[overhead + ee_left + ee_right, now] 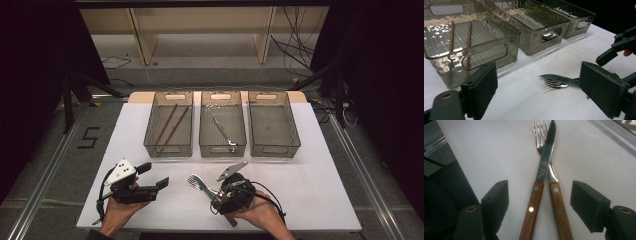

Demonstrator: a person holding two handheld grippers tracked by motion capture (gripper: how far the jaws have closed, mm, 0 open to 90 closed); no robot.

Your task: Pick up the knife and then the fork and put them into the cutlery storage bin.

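Observation:
A wood-handled knife (547,152) and a wood-handled fork (559,213) lie crossed on the white table (310,180), the knife blade over the fork's neck. My right gripper (541,200) stands open around both handles, its pads apart from the wood. From above, the cutlery (198,183) pokes out up-left of the right gripper (216,192). My left gripper (155,175) hovers open to the left with nothing between its pads. In the left gripper view (539,92) the knife (560,79) rests over the fork (554,85).
Three smoky clear bins stand in a row at the back. The left bin (168,150) holds two brown chopsticks (170,125), the middle bin (222,150) a metal utensil (222,131), and the right bin (274,150) looks bare. A dark floor surrounds the table.

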